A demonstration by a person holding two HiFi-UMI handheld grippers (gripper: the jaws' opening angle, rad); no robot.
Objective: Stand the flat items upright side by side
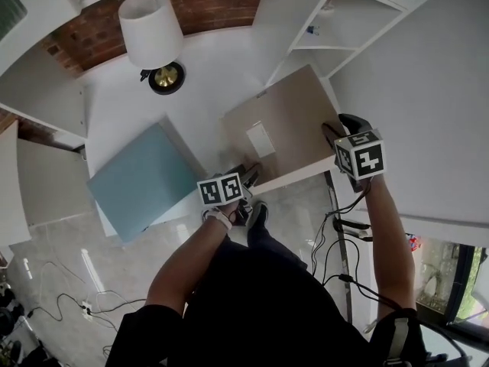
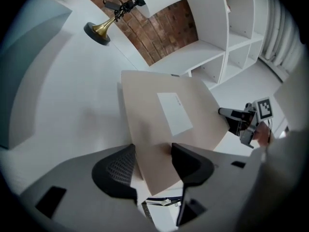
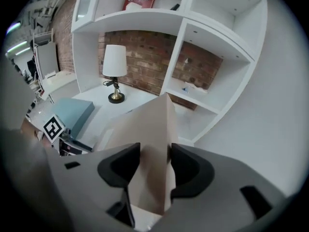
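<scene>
We are on the first step: tipping the beige box (image 1: pixel 286 117) up off its flat side. It hangs tilted over the near right part of the table (image 1: pixel 126 105), its labelled face towards us and its right edge raised. The shelves (image 1: pixel 344 17) are just to its right. The teal box (image 1: pixel 141 178) lies flat on the table to the left, well apart from both grippers and not yet touched.

The right gripper (image 3: pixel 155 153) holds the beige box by its right edge. The jaws are at a middling width and the box, seen edge-on, fills the gap between them, with a pad on each face. The left gripper (image 2: pixel 152 151) is at the box's near left corner. Its jaws stand wide around that corner, and the pads do not look to us to be pinching it, so it seems to steady the box, not carry it.

We judge the task is barely begun, since neither box stands upright yet.

Next we need to turn the beige box until one long edge points down, then set that edge on the table. The right grip must stay firm through the turn. The left gripper should guide the low corner so that it does not skid on the smooth top. A thin box on edge may topple, so we would stand it close to the shelves' side wall. After that, the teal box goes upright beside it.
</scene>
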